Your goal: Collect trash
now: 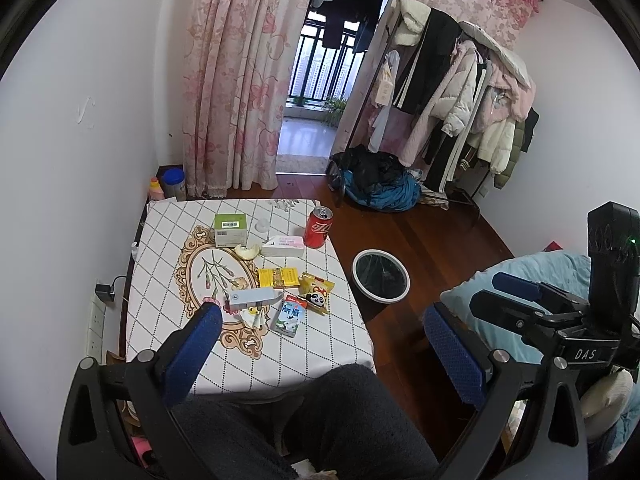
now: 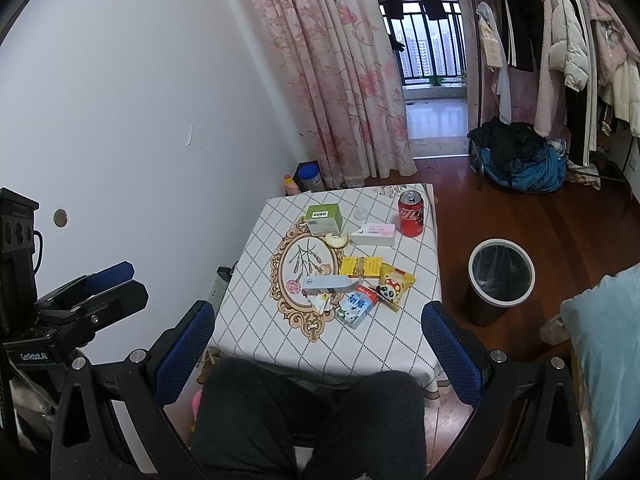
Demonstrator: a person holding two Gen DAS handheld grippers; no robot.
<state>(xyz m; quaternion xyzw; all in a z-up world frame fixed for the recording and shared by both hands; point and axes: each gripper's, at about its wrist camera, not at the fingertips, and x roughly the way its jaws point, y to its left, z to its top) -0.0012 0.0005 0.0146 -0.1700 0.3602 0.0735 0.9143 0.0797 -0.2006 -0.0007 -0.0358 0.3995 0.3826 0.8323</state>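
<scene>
Trash lies on a small table with a checked cloth point(image 1: 160, 280): a red cola can point(image 1: 318, 227) point(image 2: 411, 214) at the far right corner, a green box point(image 1: 230, 230), a white and pink box point(image 1: 284, 246), a yellow box point(image 2: 361, 267), a panda snack packet point(image 2: 394, 284), a milk carton point(image 1: 289, 316) point(image 2: 356, 306), a grey-blue carton point(image 1: 252, 297) and a crumpled wrapper point(image 2: 320, 303). A round black bin point(image 1: 384, 301) point(image 2: 486, 312) with a white rim stands on the floor right of the table. My left gripper point(image 1: 322, 344) and right gripper point(image 2: 318, 344) hang open and empty near the table's front edge.
A person's legs in dark trousers point(image 2: 312, 420) fill the bottom of both views. The wall runs along the table's left side. A clothes rack point(image 1: 460, 92) and a pile of clothes point(image 1: 380, 184) stand beyond the bin, and a light blue pillow point(image 2: 604, 352) lies at the right.
</scene>
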